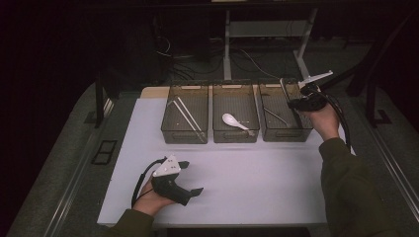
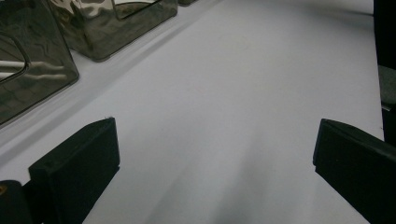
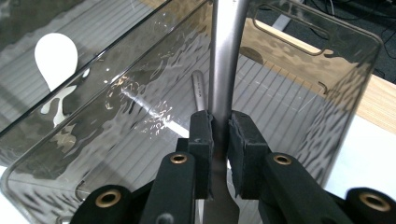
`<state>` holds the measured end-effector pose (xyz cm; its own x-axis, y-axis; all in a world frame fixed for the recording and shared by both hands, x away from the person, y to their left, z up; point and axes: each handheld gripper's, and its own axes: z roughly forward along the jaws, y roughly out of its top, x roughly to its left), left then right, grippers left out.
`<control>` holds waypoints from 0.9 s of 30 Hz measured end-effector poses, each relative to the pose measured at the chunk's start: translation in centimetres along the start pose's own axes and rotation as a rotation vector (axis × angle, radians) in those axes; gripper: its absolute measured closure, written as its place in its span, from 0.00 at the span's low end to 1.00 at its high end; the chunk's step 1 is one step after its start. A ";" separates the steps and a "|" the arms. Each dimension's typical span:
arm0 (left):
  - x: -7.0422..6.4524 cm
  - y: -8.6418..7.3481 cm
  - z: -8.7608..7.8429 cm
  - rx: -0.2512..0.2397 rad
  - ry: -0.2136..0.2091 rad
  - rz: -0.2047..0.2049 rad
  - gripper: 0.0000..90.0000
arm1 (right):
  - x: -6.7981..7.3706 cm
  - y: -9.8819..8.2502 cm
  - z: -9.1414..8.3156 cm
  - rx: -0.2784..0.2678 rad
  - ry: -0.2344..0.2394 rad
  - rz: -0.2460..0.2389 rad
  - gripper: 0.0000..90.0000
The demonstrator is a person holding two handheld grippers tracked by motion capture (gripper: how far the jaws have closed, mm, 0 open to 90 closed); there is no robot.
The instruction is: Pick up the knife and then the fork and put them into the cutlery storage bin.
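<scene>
Steel utensil handle stands clamped between the right gripper pads above the right bin.

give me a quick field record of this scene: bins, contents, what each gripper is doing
bins: three clear bins in a row on the white table
left bin: chopsticks
middle bin: white spoon
right bin: metal utensil lying inside
right gripper: shut on a metal handle, over the right bin
left gripper: open, holding nothing, low over the table
</scene>
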<state>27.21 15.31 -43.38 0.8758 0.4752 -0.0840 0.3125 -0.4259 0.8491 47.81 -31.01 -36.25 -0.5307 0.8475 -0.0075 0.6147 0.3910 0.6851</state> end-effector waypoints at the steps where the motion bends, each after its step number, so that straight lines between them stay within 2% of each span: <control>1: 0.0 0.0 0.0 0.000 0.000 0.001 0.00 | 0.1 0.1 0.2 0.005 -0.004 -0.009 0.88; 6: 0.0 0.0 0.0 -0.002 -0.002 0.001 0.00 | 0.6 0.4 1.3 0.033 -0.013 -0.039 0.88; 11: 0.0 0.0 0.0 -0.002 -0.003 0.001 0.00 | 1.0 0.5 2.5 0.055 -0.013 -0.047 0.88; 14: 0.0 0.0 0.0 -0.002 -0.007 0.006 0.00 | 1.3 0.6 3.2 0.076 0.012 -0.052 0.87; 16: 0.0 0.0 0.0 -0.003 -0.007 0.005 0.00 | 1.5 0.7 3.7 0.107 0.026 -0.056 0.94; 20: 0.0 0.1 0.0 -0.003 -0.006 0.007 0.00 | 1.6 0.6 4.0 0.128 0.037 -0.052 0.94; 25: -0.1 0.1 0.1 -0.004 -0.007 0.009 0.00 | 1.3 0.5 3.7 0.114 0.045 -0.030 0.87; 27: -0.1 0.1 0.1 -0.005 -0.007 0.009 0.00 | 1.0 0.5 3.4 0.096 0.063 -0.011 0.83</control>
<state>27.22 15.21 -43.34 0.8810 0.4663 -0.0801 0.3031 -0.4263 0.8523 49.60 -28.70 -38.38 -0.5720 0.8196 0.0332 0.6599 0.4358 0.6121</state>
